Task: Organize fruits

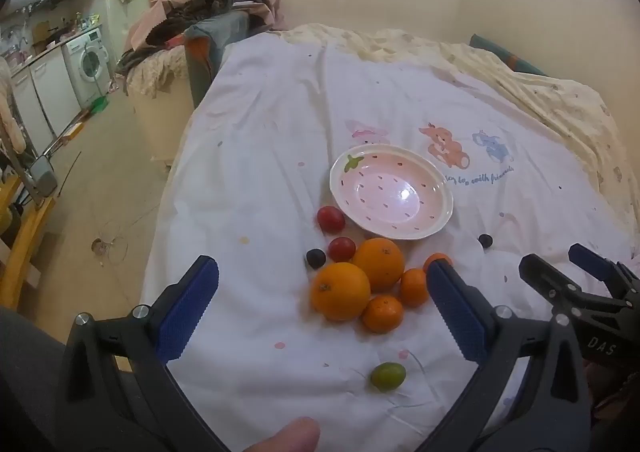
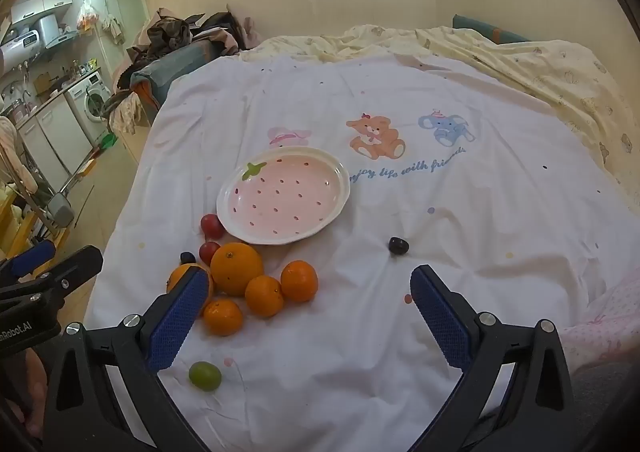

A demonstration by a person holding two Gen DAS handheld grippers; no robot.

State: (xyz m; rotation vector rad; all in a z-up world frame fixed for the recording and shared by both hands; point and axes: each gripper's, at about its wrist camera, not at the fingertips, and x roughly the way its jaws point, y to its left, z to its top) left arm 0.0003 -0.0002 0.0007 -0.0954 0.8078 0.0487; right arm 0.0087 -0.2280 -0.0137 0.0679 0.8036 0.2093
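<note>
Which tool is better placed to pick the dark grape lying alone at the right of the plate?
Probably the right tool: it is open, and the lone dark grape lies just ahead of its right finger. From the left tool, the grape lies off to the right.

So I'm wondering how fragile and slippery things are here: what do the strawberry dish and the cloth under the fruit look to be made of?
The strawberry dish looks like glazed ceramic: a bright glare spot sits in its well and the rim is smooth and thick, though glossy melamine can't be ruled out. The cloth looks like soft matte cotton-type fabric: it creases, and shows printed animals and lettering.
</note>
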